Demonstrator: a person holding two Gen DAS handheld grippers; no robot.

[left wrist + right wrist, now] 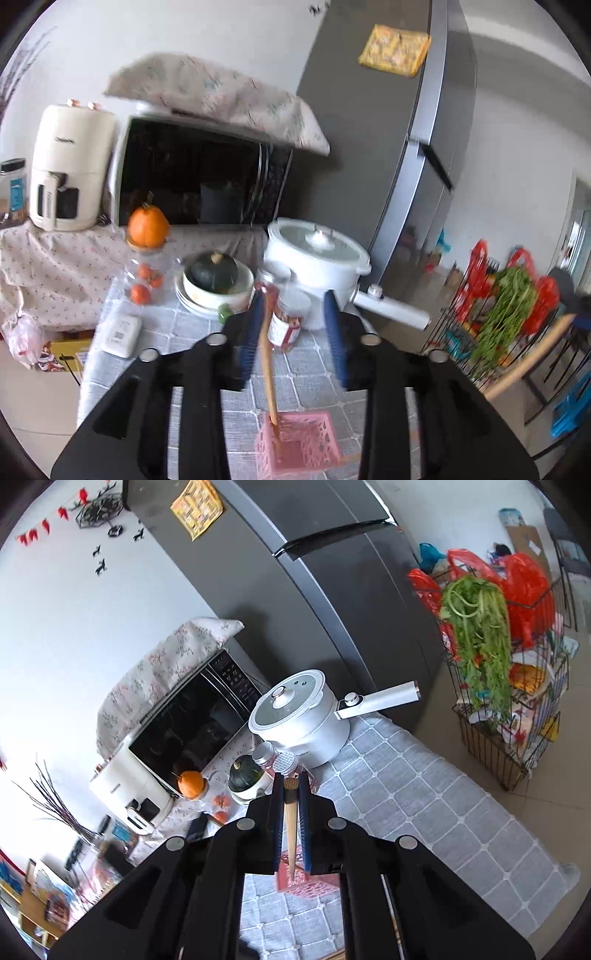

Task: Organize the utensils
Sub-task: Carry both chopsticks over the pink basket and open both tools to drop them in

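Right wrist view: right claw (291, 812) clamps a slim wooden utensil (290, 834) above the pink plastic lattice basket (306, 884); left claw (293, 332) spread wide, its utensil (267, 354) standing in the basket.

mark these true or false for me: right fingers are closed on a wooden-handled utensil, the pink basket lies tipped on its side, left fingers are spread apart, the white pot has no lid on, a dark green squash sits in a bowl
1. The right gripper has its fingers closed on a wooden-handled utensil. True.
2. The pink basket lies tipped on its side. False: it stands upright, opening up, with a utensil handle standing in it.
3. The left gripper has its fingers spread apart. True.
4. The white pot has no lid on. False: its lid is on.
5. A dark green squash sits in a bowl. True.
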